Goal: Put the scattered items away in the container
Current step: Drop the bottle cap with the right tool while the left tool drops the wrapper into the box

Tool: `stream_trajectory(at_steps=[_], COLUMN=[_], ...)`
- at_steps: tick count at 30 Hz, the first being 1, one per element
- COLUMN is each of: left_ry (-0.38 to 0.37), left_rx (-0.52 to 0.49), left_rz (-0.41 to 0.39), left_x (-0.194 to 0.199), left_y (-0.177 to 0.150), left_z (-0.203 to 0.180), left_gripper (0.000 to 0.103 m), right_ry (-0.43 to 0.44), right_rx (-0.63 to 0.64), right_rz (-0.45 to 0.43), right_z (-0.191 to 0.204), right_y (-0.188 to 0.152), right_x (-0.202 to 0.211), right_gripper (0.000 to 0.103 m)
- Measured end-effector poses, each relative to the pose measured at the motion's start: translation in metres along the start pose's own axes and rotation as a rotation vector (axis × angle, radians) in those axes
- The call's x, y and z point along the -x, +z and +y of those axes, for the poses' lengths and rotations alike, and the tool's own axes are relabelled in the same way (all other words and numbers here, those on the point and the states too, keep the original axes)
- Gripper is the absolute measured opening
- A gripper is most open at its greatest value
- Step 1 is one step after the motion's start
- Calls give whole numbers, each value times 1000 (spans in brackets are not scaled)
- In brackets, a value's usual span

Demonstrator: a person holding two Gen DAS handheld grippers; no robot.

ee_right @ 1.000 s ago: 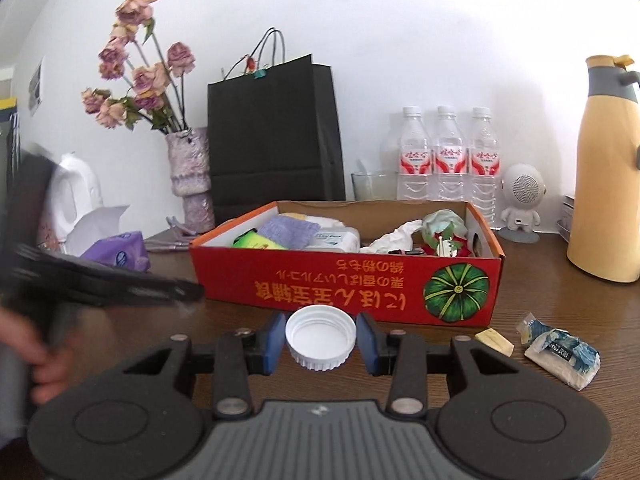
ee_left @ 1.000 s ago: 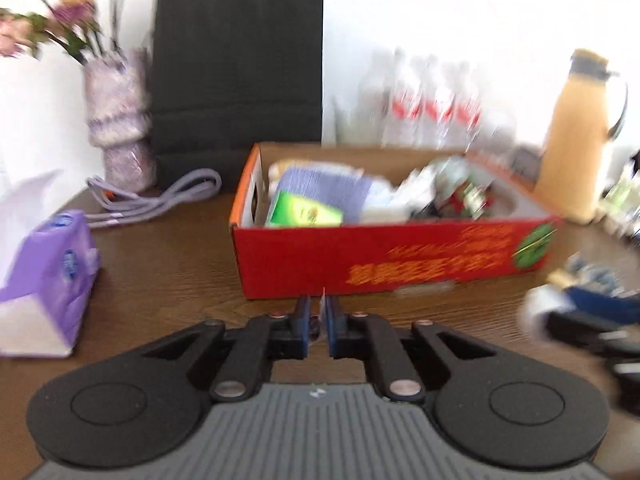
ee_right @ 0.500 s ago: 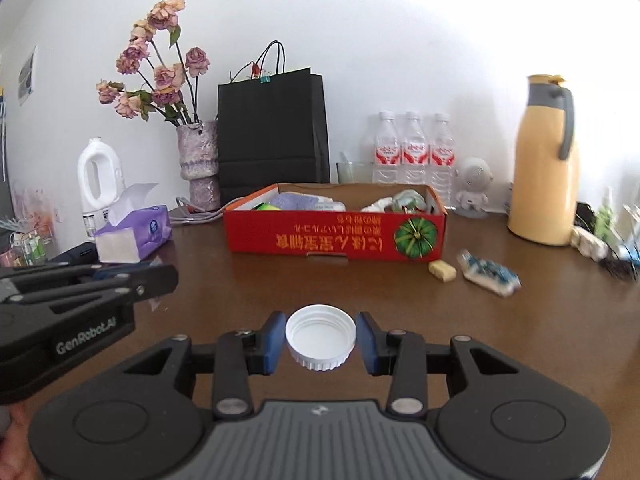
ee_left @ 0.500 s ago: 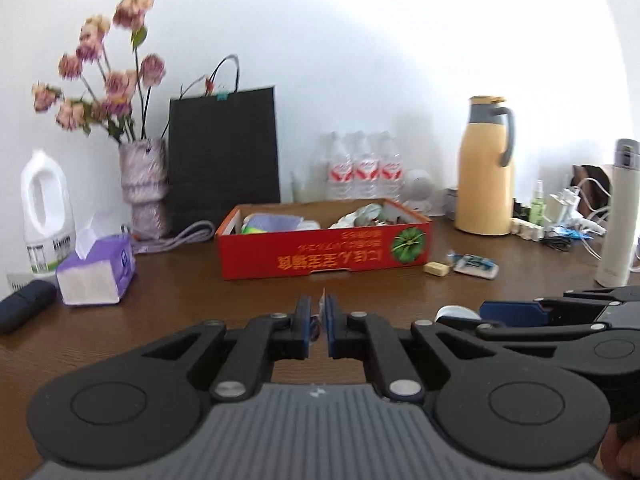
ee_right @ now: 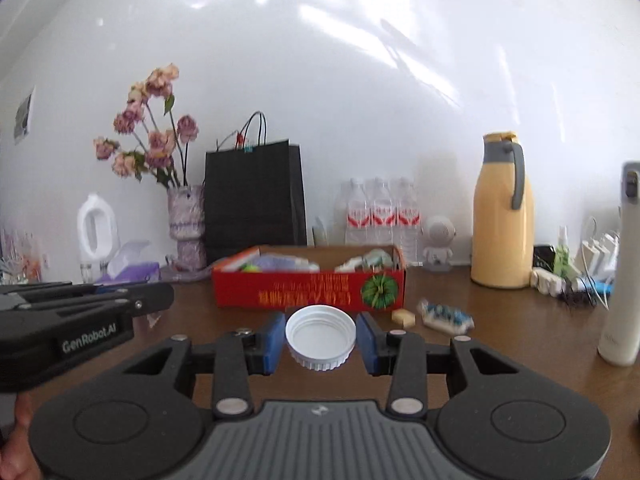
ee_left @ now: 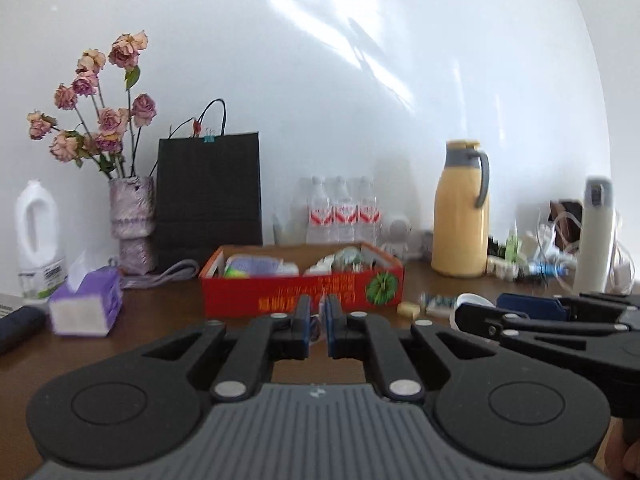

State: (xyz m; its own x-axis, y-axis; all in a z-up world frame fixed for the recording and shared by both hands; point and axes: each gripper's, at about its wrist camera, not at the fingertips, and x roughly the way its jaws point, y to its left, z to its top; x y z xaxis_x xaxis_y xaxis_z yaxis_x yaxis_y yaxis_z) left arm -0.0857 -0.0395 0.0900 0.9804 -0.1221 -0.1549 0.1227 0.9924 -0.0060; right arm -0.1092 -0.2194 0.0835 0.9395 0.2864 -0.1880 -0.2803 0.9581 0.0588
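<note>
A red cardboard box (ee_left: 300, 298) (ee_right: 308, 290) holding several small items stands mid-table, well beyond both grippers. My right gripper (ee_right: 321, 338) is shut on a white bottle cap (ee_right: 321, 337), open side towards the camera, held above the table. My left gripper (ee_left: 315, 326) is shut on a thin, pale scrap that barely shows between the pads. A small yellow block (ee_right: 403, 317) (ee_left: 408, 309) and a blue-white wrapper (ee_right: 444, 315) (ee_left: 438, 302) lie on the table right of the box. The right gripper also shows in the left wrist view (ee_left: 474, 312).
Along the back wall stand a vase of dried roses (ee_left: 132, 224), a black paper bag (ee_left: 208, 200), water bottles (ee_left: 342, 212), a yellow thermos jug (ee_left: 462, 212) and a white flask (ee_right: 622, 264). A purple tissue pack (ee_left: 86, 304) lies left. Cables and chargers (ee_left: 536, 264) lie right.
Both grippers have pulled back from the box and tilted up, so the box looks smaller and farther. The right still holds the cap; the left stays shut.
</note>
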Motion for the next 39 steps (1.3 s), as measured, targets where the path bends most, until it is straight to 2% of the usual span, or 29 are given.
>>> stream_trajectory(at_steps=[3,5,7,9,12,14,16,18,20,22,24,26,27,28,29,32,36,38,39], left_ry=[-13,-5,2,-33,-98,-77,-74,-66,-97,-100,-102,-103,-107,-112,-108,-69,-32,-22,-12], left_rx=[15,55,113,136,134,145,143,156,169,153,136,159,170,174,168,135,173,161,142], left_rz=[-35,-19,25,132,375,512,605,659,715,730,723,715,711,710,710,718,752,770,776], left_x=[-64,-114,-166,-219,-299,-341,-369,-386,-400,-406,-409,-410,-409,-407,-405,-400,-392,-385,-381], left_y=[55,97,135,161,155,125,92,65,47,39,41,47,52,56,59,66,73,77,79], left_z=[19,35,51,61,68,72,74,78,81,80,79,80,81,82,83,83,87,85,82], left_gripper=[8,8,8,9,9,9,9,9,10,13,13,14,17,28,40,46,58,74,78], right_ry=[21,54,106,120,140,138,92,28,2,-5,28,92,115,128,134,121,58,33,21], right_rx=[12,-43,-146,-159,-121,-116,-64,-18,-22,-15,-22,-83,-123,-161,-194,-223,-224,-217,-215], right_rz=[-40,-41,-10,51,298,456,577,651,713,748,761,759,758,763,763,733,751,759,768], right_z=[-16,-36,-63,-79,-92,-98,-98,-95,-98,-95,-91,-89,-90,-92,-94,-100,-106,-107,-108], right_y=[48,88,129,165,195,189,170,146,124,106,97,96,96,98,100,111,121,126,127], right_x=[-43,-82,-125,-171,-256,-311,-357,-389,-412,-426,-435,-441,-445,-447,-447,-438,-424,-414,-409], right_gripper=[38,38,38,38,38,38,38,38,38,38,38,39,47,56,69,70,70,71,73])
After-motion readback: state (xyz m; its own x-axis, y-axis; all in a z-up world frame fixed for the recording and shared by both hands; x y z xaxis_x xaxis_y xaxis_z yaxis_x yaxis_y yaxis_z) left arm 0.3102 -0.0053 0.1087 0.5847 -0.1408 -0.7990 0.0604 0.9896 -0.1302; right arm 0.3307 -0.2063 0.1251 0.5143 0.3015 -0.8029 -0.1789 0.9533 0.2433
